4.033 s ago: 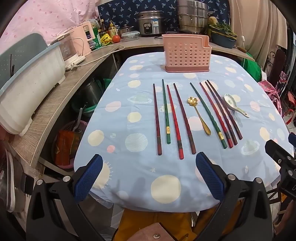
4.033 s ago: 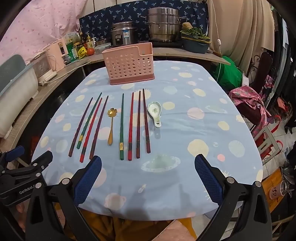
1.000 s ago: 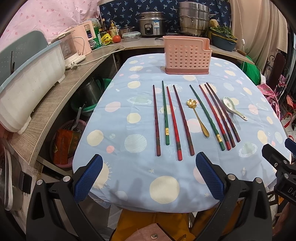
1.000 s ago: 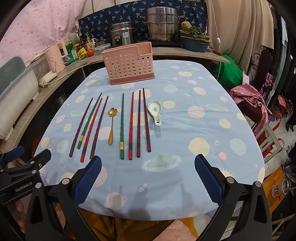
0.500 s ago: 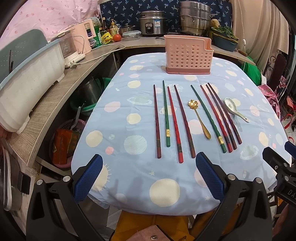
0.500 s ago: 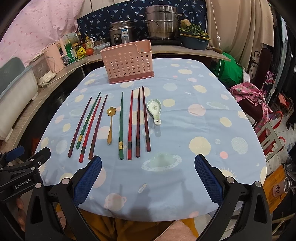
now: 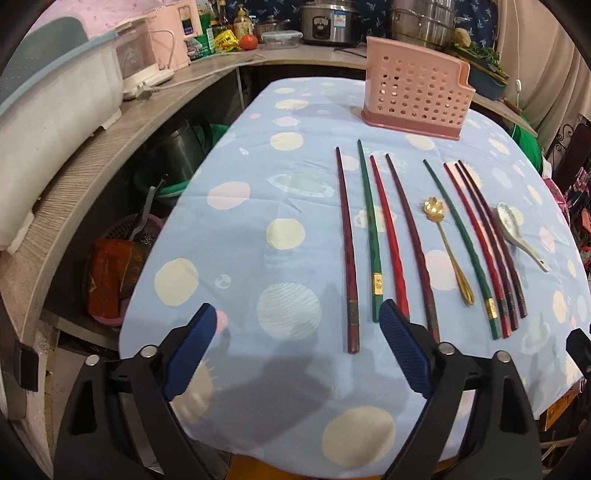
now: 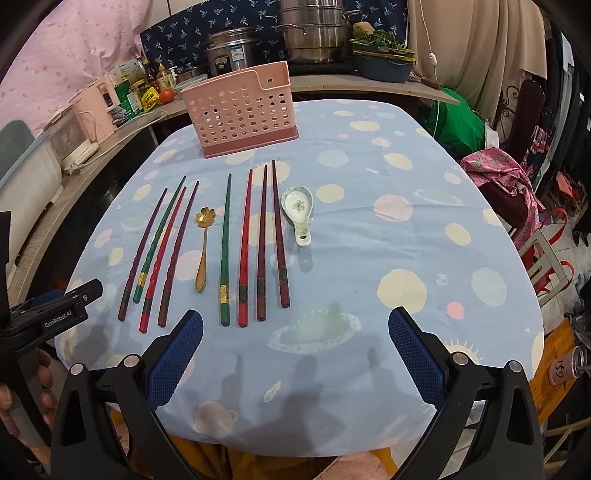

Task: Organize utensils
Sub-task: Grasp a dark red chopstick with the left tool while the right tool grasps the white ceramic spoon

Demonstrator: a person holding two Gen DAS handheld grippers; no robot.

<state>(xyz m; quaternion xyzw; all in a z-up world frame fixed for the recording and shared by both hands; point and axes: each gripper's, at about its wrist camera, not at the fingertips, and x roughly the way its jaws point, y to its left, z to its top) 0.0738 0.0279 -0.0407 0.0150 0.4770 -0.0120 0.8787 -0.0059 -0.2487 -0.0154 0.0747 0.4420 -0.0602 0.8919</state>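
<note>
Several chopsticks lie side by side on the blue spotted tablecloth (image 7: 236, 236): a left group (image 7: 369, 229) and a right group (image 7: 480, 240), also in the right wrist view (image 8: 162, 251) (image 8: 255, 240). A gold flower spoon (image 7: 445, 243) (image 8: 203, 251) lies between them. A white ceramic spoon (image 7: 517, 230) (image 8: 299, 210) lies at the right. A pink perforated holder (image 7: 415, 99) (image 8: 242, 112) stands at the far side. My left gripper (image 7: 295, 354) is open, low over the near edge by the left chopsticks' ends. My right gripper (image 8: 293, 362) is open, empty, near the front edge.
A wooden counter (image 7: 92, 166) curves along the left with a white tub (image 7: 44, 118), appliances and bottles. Steel pots (image 8: 314, 33) stand behind the holder. Baskets sit below the counter (image 7: 122, 269). A chair with pink cloth (image 8: 509, 181) is at the right.
My left gripper has moved forward and left, closer to the table; its right pad now overlaps the ends of the left chopsticks. The right gripper has shifted slightly forward. Utensils have not moved.
</note>
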